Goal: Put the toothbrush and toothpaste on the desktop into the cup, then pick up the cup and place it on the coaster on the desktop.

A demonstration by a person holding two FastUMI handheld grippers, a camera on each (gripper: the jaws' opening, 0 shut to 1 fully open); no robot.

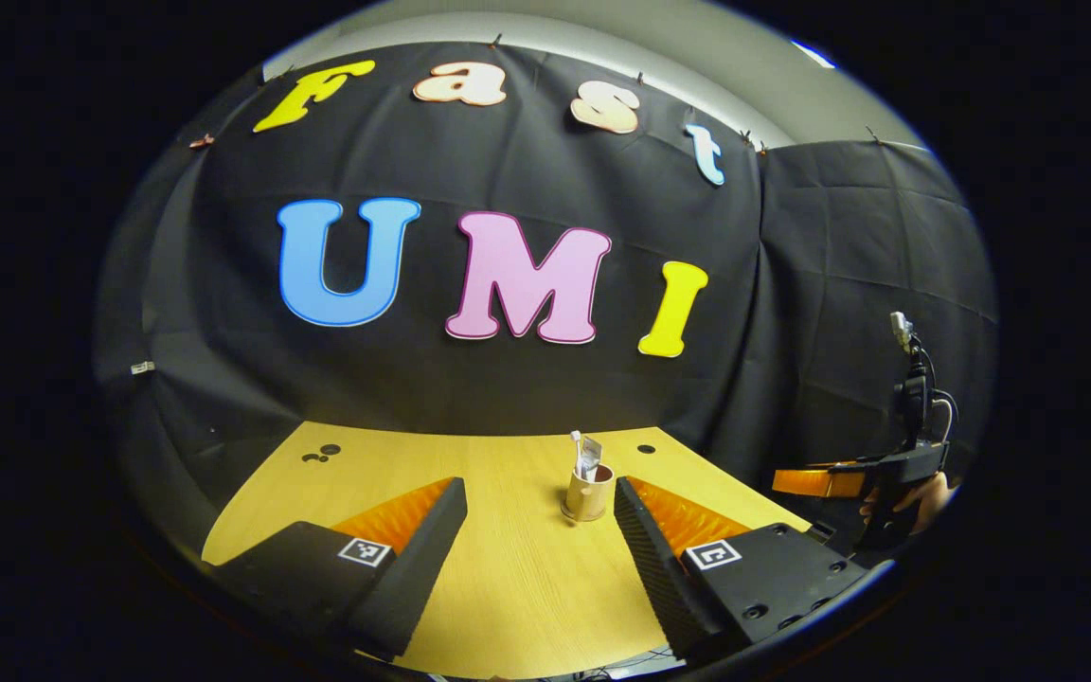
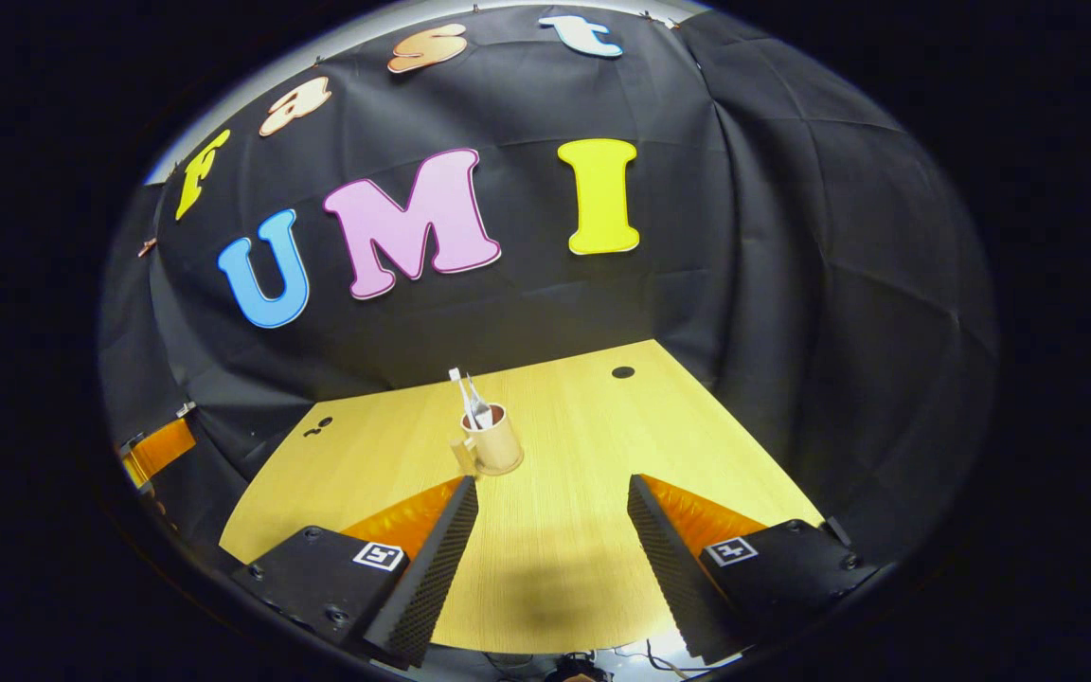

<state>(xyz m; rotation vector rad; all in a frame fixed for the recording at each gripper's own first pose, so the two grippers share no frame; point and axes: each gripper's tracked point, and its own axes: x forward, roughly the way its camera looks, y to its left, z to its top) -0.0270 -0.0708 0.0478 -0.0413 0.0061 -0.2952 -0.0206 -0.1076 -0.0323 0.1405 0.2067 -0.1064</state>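
The cup [image 1: 588,494] stood upright on the desk [image 1: 527,587] toward its far edge, with the toothbrush [image 1: 577,447] and toothpaste [image 1: 591,457] standing in it. The left gripper [image 1: 541,511] and right gripper [image 2: 553,507] both hung released above the near edge, jaws spread and empty.

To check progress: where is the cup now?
The cup stands on the desktop ahead of both grippers' open fingers, holding the toothbrush and toothpaste.

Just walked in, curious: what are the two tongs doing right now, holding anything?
Left tongs: open, holding nothing; cup stands ahead on the desk.
Right tongs: open, holding nothing.
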